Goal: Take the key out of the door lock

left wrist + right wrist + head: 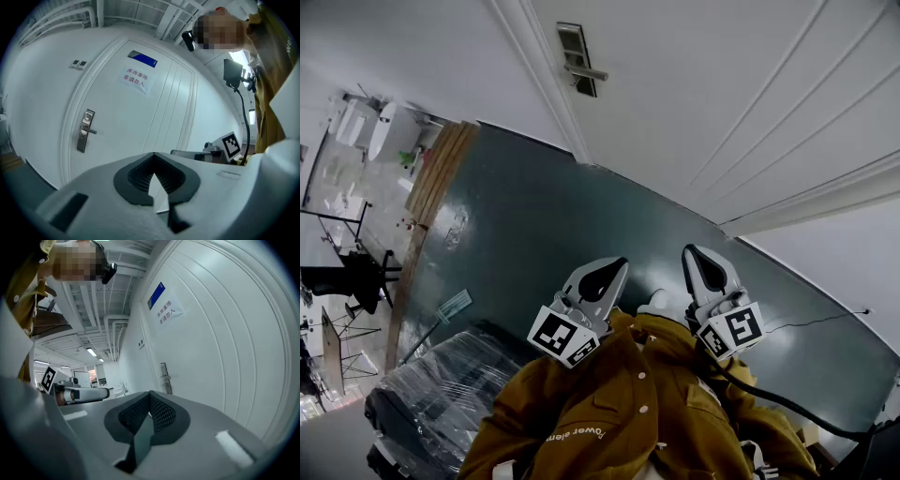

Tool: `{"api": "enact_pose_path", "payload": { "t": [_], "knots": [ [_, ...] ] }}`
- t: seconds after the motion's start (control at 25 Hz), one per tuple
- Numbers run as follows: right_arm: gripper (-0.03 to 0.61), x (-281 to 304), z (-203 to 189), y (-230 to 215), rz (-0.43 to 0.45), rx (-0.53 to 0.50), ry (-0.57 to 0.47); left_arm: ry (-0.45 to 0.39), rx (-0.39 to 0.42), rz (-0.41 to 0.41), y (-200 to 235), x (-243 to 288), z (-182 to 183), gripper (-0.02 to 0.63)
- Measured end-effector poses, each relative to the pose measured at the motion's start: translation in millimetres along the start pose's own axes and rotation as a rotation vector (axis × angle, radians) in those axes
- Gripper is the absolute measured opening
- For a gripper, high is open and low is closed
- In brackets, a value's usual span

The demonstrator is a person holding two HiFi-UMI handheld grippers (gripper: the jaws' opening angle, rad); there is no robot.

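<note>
While you stand facing the white door (694, 84), both grippers sit tucked close to your mustard jacket (609, 412), above the dark green floor (544, 216). Your left gripper (617, 265) has its jaws pressed together with nothing between them. Your right gripper (692, 253) is the same deal, closed up and empty. The door lock (577, 58) is a metal plate with a lever handle (589, 72), right by the door's edge next to the frame and well apart from both grippers. Can't pick out the key on it, too small to tell. Higher up the door there's a paper notice (136, 78) just under a blue sign (143, 58).
</note>
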State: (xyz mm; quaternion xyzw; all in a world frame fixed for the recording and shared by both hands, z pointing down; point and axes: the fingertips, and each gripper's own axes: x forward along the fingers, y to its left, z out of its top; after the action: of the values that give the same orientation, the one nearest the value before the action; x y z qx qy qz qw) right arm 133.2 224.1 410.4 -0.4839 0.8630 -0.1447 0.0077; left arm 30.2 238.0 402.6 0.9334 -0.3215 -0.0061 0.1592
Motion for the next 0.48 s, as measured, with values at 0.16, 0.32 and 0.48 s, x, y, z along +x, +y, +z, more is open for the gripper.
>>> {"api": "enact_pose_path", "payload": {
  "t": [0.16, 0.32, 0.48],
  "knots": [
    [0.005, -2.2, 1.6, 1.2, 0.011, -0.004, 0.016, -0.001, -0.011, 0.015, -4.5, -2.0, -0.8, -0.003],
    [0.005, 0.7, 6.1, 2.7, 0.015, -0.006, 0.012, 0.003, -0.018, 0.014, -3.7, -0.9, -1.3, -0.003],
    [0.167, 2.2, 9.0, 6.9, 0.056, 0.033, 0.004, 0.002, -0.018, 0.012, -1.8, 0.8, -1.2, -0.003]
  ]
}}
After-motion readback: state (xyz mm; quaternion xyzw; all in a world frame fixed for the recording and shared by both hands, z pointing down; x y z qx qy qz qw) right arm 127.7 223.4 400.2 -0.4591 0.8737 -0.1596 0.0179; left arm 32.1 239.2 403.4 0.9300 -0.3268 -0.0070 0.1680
